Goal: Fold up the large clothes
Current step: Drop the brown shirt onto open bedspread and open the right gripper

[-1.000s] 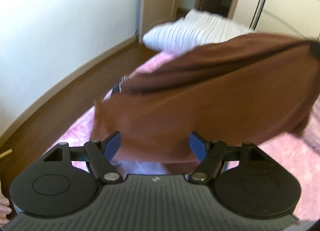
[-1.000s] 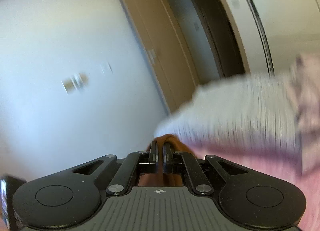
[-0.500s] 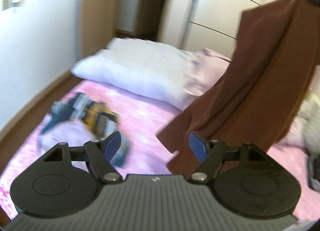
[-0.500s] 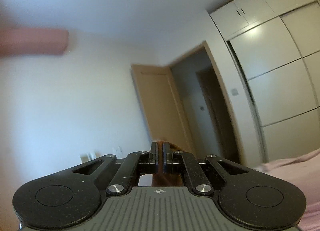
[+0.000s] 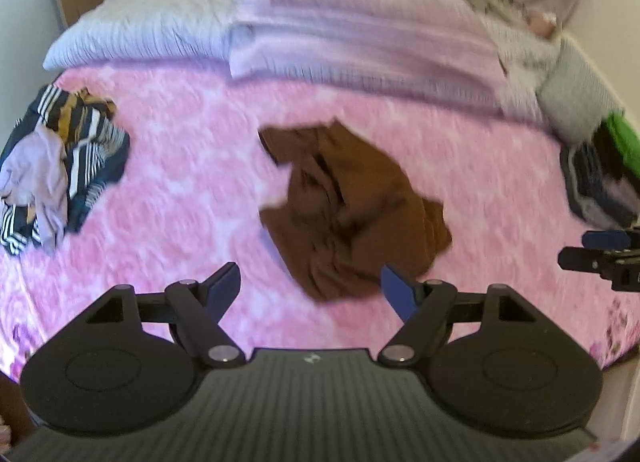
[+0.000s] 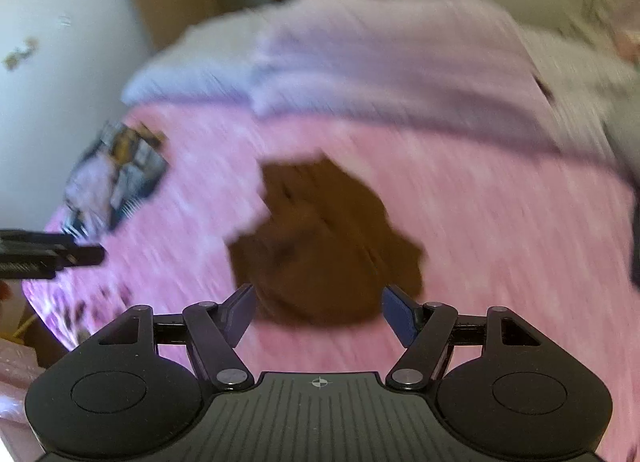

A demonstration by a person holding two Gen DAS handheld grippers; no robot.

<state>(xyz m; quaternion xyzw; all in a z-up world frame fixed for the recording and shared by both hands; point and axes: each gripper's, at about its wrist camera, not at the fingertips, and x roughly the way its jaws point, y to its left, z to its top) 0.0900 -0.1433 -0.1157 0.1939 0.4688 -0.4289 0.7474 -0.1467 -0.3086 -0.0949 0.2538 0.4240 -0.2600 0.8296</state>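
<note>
Brown garment (image 5: 352, 205) crumpled mid-bed, both claws empty

Left to right on the pink bedspread (image 5: 180, 133): striped pile (image 5: 68, 157) off at the left edge, brown heap in the middle, dark stack (image 5: 600, 181) far right. Left gripper (image 5: 310, 286) spread wide, gripping nothing, hovering just short of the heap's near edge; right gripper (image 6: 318, 312) likewise released. Probably best to hunt for two real corners or a hem, not a random bunch, then pinch one with each claw and pull apart to flatten before any fold. Right view pretty blurry, so seams hard to pick out.
</note>
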